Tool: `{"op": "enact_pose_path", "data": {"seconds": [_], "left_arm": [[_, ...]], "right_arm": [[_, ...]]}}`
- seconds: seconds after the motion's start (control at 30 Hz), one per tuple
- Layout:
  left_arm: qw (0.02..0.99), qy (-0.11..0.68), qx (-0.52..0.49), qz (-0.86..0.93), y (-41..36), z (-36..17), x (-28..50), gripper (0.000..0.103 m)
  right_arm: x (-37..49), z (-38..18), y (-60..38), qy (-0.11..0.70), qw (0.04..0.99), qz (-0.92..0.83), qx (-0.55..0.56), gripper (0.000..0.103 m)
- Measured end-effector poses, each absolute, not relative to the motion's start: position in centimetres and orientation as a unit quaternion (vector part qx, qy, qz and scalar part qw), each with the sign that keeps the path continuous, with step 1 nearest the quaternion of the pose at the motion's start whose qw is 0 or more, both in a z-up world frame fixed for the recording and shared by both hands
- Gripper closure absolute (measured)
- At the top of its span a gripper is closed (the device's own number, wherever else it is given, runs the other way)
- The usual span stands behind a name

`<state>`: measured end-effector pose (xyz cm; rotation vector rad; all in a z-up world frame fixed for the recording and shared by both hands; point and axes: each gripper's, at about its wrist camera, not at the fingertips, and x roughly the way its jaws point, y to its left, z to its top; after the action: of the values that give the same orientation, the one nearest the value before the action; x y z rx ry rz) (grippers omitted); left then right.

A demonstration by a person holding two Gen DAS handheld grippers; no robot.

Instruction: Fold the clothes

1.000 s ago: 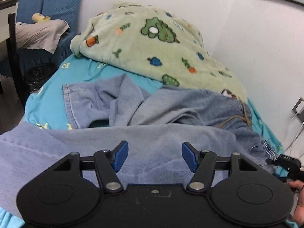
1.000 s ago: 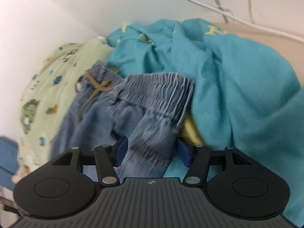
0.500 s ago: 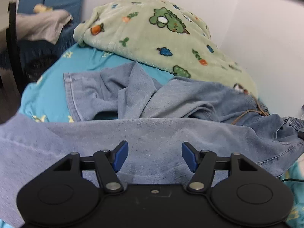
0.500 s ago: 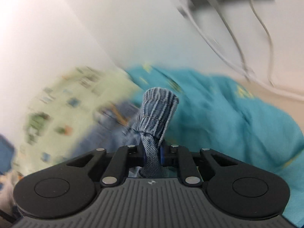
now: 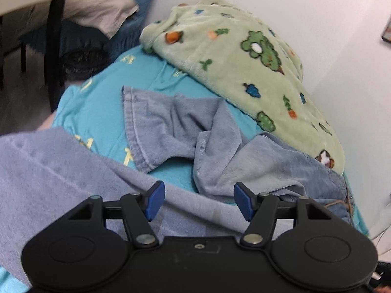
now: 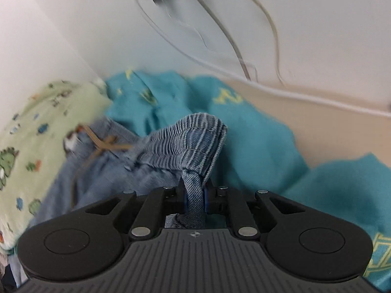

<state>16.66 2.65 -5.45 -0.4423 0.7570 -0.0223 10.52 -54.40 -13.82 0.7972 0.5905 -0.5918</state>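
Light blue denim trousers [image 5: 220, 151] lie crumpled on a teal bedsheet [image 5: 97, 107]. One leg [image 5: 48, 175] runs across the near side, under my left gripper [image 5: 199, 201], which is open and empty just above it. In the right wrist view my right gripper [image 6: 194, 199] is shut on the elastic waistband [image 6: 195, 141] of the trousers and holds it lifted off the bed. A brown drawstring [image 6: 102, 146] hangs at the waist to the left.
A green fleece blanket with cartoon prints [image 5: 239, 56] is piled against the white wall at the back. A dark chair with grey cloth [image 5: 80, 12] and a black table leg [image 5: 53, 44] stand left of the bed. White cables [image 6: 220, 56] run along the wall.
My right gripper closed on the waistband and lifted it. My left gripper stayed open and swung its view to the left, over the near trouser leg.
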Motion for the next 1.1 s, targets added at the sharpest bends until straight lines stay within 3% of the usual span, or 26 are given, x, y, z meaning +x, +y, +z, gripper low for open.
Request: {"op": "enact_pose_path", "data": {"seconds": [0.07, 0.13, 0.17, 0.2, 0.4, 0.53, 0.93, 1.07, 1.1], "left_arm": [[0.899, 0.372, -0.231, -0.012, 3.3, -5.5, 16.6, 0.044], [0.895, 0.373, -0.243, -0.009, 4.0, -5.4, 16.5, 0.044], [0.896, 0.370, -0.245, -0.005, 4.2, -5.2, 16.5, 0.043], [0.896, 0.369, -0.246, -0.001, 4.5, -5.0, 16.6, 0.042], [0.889, 0.379, -0.255, 0.031, 6.6, -5.7, 19.5, 0.042], [0.891, 0.383, -0.240, 0.050, 8.0, -7.5, 22.1, 0.042], [0.920, 0.389, 0.034, -0.045, 2.2, -11.5, 25.6, 0.043], [0.916, 0.392, 0.083, -0.005, 2.6, -13.8, 27.3, 0.055], [0.922, 0.378, 0.083, 0.002, 3.1, -13.8, 27.3, 0.070]], "right_arm": [[10.4, -13.7, -54.1, 0.289, 0.837, -0.270, 0.378, 0.085], [9.7, -12.6, -52.9, 0.288, 0.837, -0.266, 0.381, 0.070], [9.3, -12.0, -52.2, 0.284, 0.838, -0.260, 0.387, 0.052], [8.5, -11.5, -51.6, 0.276, 0.838, -0.252, 0.398, 0.046], [5.2, -8.8, -45.3, 0.222, 0.853, -0.195, 0.431, 0.046], [7.1, -9.1, -41.5, 0.242, 0.876, -0.135, 0.395, 0.046], [13.4, -13.1, -38.3, 0.312, 0.870, -0.086, 0.372, 0.052], [13.9, -13.5, -37.4, 0.321, 0.870, -0.071, 0.368, 0.052], [14.0, -13.6, -37.3, 0.322, 0.871, -0.070, 0.365, 0.052]]}}
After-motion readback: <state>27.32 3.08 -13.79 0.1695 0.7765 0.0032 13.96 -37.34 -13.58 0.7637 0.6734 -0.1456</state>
